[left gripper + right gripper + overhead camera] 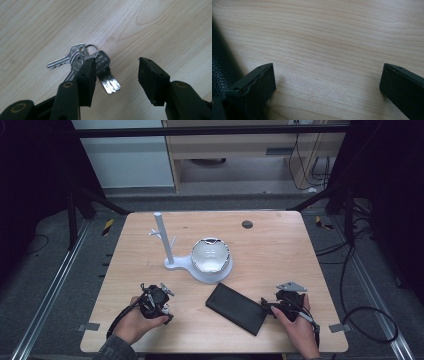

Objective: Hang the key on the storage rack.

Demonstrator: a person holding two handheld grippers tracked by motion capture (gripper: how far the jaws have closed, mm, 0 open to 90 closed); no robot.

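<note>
Over keys (82,60) | left gripper (117,72) tilted down | jaws apart

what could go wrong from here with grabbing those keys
1. The keys lie flat on the table, mostly beside and behind one finger of the left gripper, not centred in the gap, so the jaws may close on nothing or shove them aside.
2. The bunch is loose on a ring; pinching a single key may let it slip.
</note>
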